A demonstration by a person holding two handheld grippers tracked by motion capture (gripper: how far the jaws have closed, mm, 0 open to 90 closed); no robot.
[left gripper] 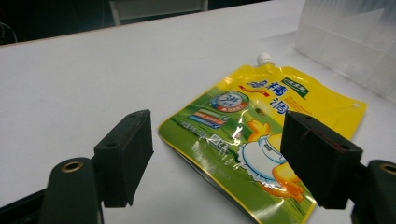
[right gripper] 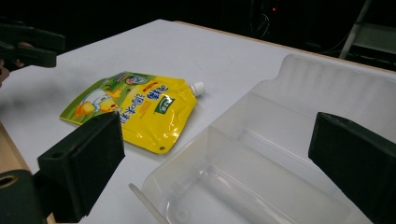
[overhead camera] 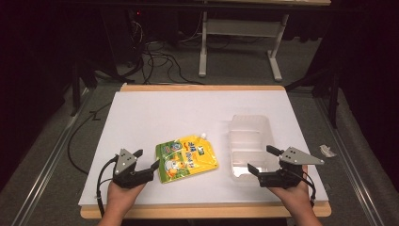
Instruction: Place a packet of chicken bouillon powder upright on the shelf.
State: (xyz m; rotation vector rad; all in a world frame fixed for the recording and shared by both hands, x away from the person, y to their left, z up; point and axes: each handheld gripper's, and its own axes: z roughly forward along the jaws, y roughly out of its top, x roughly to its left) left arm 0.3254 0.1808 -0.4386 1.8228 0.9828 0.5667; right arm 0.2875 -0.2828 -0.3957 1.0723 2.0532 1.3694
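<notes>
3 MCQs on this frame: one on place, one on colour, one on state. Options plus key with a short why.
1. Where does the pouch lie relative to the clear bin?
A. inside it
B. on the table, to its left in the high view
C. under it

2. What colour is the pouch's spout cap?
A. white
B. red
C. black

3. How does the left gripper stand?
A. shut on the pouch
B. shut on the bin
C. open, holding nothing

Key:
1 B: the pouch lies flat on the table, apart from the bin.
2 A: the cap is white.
3 C: the left gripper has its fingers spread, nothing between them.
</notes>
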